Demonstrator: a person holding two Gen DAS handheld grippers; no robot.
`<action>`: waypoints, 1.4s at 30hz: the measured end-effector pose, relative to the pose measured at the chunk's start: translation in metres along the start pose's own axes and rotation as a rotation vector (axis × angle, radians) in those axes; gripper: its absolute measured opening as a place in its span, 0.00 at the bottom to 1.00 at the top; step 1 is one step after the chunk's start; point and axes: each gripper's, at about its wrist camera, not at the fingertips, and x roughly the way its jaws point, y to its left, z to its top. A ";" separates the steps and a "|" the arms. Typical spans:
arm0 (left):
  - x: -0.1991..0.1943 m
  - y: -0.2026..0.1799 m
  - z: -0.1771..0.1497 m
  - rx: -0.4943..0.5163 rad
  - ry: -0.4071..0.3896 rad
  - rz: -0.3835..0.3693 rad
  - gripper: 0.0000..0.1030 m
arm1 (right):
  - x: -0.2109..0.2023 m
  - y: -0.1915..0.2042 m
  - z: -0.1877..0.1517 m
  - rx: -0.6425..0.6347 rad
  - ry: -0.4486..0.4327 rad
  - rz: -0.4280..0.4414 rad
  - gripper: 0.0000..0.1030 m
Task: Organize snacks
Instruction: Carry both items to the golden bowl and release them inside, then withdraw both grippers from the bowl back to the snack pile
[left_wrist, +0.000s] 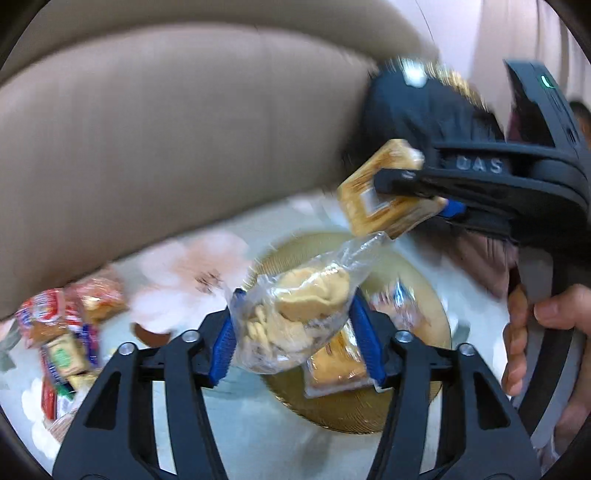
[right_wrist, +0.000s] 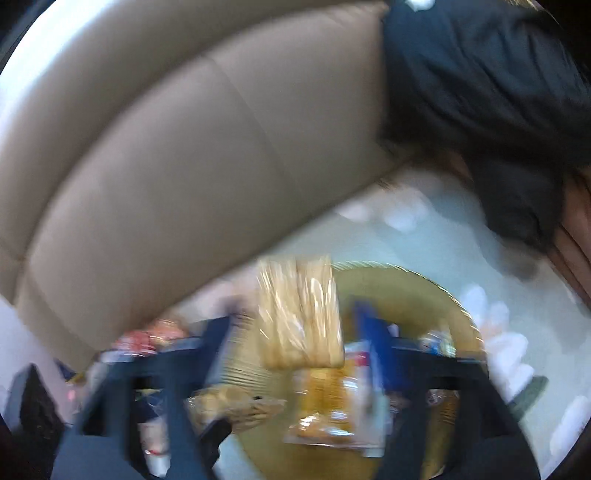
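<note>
Snacks: clear bag of crackers (left_wrist: 291, 314) pinched in left gripper (left_wrist: 295, 332) above gold plate (left_wrist: 417, 295); orange cracker pack (left_wrist: 384, 192) clamped by right gripper (left_wrist: 410, 192), 1 o'clock. Two packets (left_wrist: 340, 362) already on plate. Pile (left_wrist: 62, 332) at 8 o'clock unsorted, so roughly midway. Floral tablecloth (left_wrist: 184, 266), beige sofa (left_wrist: 184, 129) behind. Right view blurred.

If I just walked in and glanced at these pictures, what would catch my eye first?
Probably the clear bag of pale biscuits, pinched in the left tool above a golden plate. Next, the right tool at upper right, gripping a golden cracker packet. A colourful heap of snacks lies far left.
</note>
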 end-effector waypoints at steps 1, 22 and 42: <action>0.014 -0.004 -0.001 0.019 0.058 0.024 0.81 | 0.003 -0.007 0.000 0.026 0.010 0.000 0.89; -0.034 0.132 -0.029 -0.155 0.101 0.230 0.97 | -0.003 0.085 -0.019 -0.143 -0.067 0.076 0.95; -0.095 0.303 -0.084 -0.260 0.160 0.378 0.97 | 0.069 0.223 -0.112 -0.285 0.262 0.239 0.95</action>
